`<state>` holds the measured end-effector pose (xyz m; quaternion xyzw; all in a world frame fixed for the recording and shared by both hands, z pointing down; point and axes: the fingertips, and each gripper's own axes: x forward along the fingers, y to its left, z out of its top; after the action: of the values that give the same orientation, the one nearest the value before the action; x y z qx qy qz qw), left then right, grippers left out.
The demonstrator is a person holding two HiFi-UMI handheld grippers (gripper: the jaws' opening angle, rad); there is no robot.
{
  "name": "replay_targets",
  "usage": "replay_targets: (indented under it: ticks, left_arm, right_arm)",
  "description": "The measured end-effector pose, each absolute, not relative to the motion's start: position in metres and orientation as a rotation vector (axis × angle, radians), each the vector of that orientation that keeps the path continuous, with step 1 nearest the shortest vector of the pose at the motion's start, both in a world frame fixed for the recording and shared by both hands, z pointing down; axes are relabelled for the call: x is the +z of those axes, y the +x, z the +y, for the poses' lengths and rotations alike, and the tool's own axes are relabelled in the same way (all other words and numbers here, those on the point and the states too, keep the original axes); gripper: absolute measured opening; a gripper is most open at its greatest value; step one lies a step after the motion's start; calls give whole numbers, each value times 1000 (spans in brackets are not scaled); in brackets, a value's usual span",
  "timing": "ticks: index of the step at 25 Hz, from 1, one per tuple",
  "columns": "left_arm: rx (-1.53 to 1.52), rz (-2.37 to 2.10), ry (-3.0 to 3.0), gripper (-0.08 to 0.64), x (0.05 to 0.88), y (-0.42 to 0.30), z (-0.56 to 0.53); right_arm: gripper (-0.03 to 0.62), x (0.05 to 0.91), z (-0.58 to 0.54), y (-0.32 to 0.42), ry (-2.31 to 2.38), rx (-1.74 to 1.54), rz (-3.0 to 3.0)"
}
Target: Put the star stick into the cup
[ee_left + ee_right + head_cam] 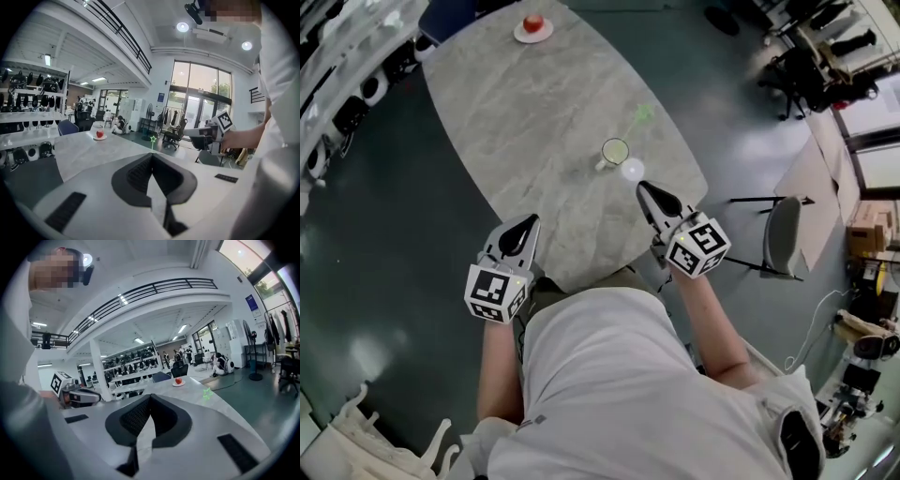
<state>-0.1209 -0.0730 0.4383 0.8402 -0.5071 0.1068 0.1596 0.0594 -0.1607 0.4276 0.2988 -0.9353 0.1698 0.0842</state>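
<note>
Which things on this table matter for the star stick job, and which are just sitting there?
For the job: thin green star-topped stick; pale cup with a handle.
Just lying about: red apple; small white plate under it; grey chair beside the grey marble table.

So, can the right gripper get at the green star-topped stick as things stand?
Probably yes. The green star-topped stick seems to stand in the pale cup, just ahead of the right gripper, with nothing tall between. Its jaws are together, so they must open first.
</note>
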Motion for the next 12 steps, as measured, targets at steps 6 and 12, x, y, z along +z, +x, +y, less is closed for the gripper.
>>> replay_targets:
  ticks: [6,12]
  left_arm:
    - [307,-1404,2458,2,435,-118,-74]
    - [324,-1351,2506,2,433,-104,-75]
  right_arm:
    - [11,419,-125,51,843,394,-2785]
    - [11,415,-99,53,809,343,-2786]
